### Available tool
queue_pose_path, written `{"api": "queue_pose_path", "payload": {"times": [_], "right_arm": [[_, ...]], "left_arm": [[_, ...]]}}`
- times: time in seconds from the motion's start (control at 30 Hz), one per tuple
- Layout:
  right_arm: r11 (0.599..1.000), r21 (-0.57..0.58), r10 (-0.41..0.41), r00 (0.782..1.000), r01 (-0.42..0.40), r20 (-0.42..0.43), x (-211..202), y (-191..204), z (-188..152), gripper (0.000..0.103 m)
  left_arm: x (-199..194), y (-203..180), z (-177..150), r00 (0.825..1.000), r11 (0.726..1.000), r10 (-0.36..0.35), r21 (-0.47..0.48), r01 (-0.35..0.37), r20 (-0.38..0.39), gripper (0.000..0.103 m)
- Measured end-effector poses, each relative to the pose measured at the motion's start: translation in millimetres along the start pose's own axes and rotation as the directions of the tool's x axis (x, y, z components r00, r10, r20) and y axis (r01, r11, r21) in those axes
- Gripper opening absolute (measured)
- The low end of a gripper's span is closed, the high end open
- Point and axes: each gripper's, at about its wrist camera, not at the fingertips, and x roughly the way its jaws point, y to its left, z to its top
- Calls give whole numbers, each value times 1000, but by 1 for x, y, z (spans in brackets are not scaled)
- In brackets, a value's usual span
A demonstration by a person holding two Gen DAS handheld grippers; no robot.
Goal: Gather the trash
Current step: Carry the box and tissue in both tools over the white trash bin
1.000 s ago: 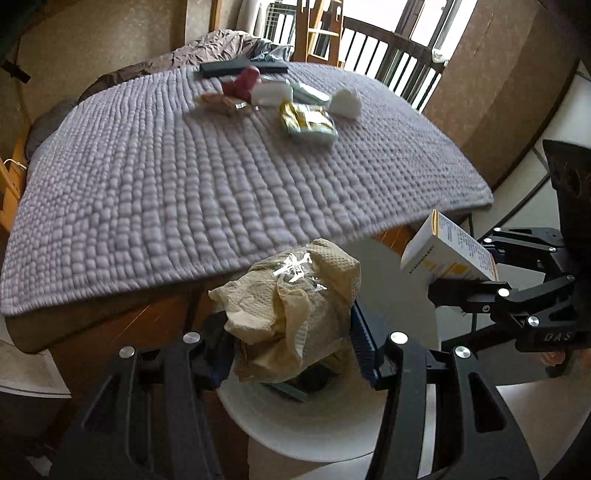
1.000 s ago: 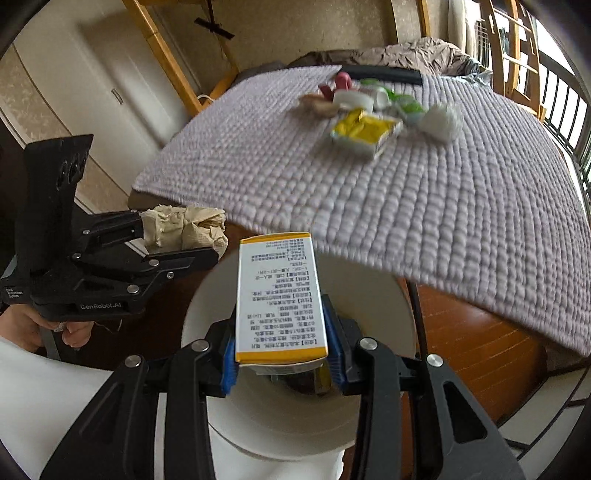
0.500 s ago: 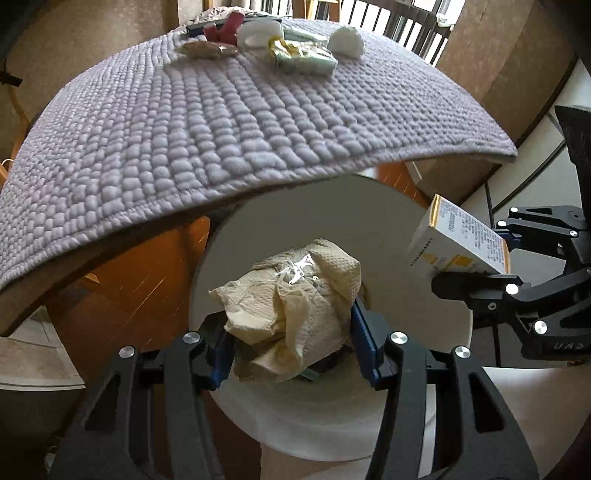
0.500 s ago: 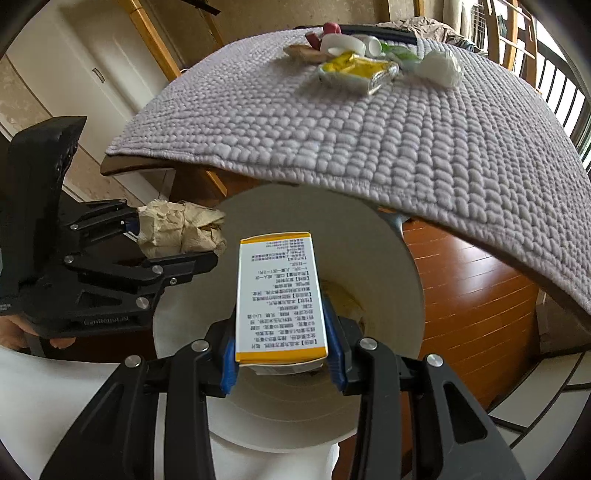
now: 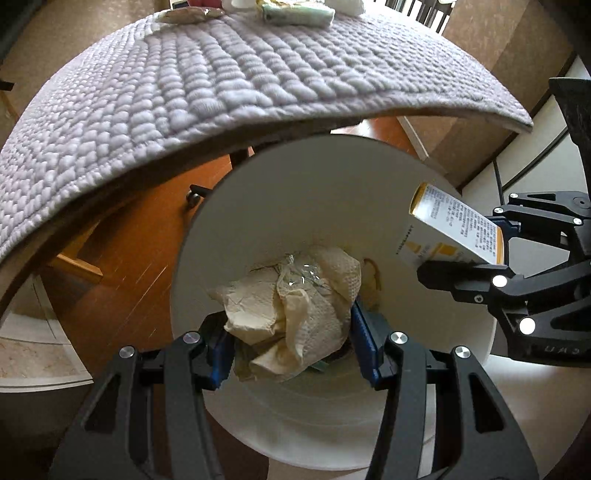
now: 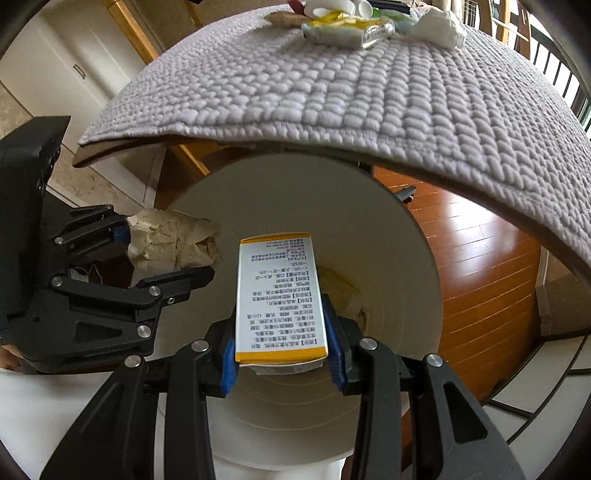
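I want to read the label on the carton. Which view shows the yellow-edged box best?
The right wrist view: the yellow-edged box faces the camera there, its printed panel filling the middle, clamped in the right gripper. The left wrist view shows it only small, tilted, at the right edge.

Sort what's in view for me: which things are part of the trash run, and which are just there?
Part of the job:
- crumpled paper towel, held in the left gripper
- printed carton, held in the right gripper
- white bin
- wrappers and tissue on the table

Just there:
- quilted table cover
- wooden floor
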Motion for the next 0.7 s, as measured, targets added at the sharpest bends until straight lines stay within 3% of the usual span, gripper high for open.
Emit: {"api": "queue_pose_path", "payload": {"times": [0.7], "right_arm": [[1000,11,-24,999,24,-23,63,-8,-6,38]], "left_arm": [[37,-30,6,998,1000,13,19,-12,-63,55]]}}
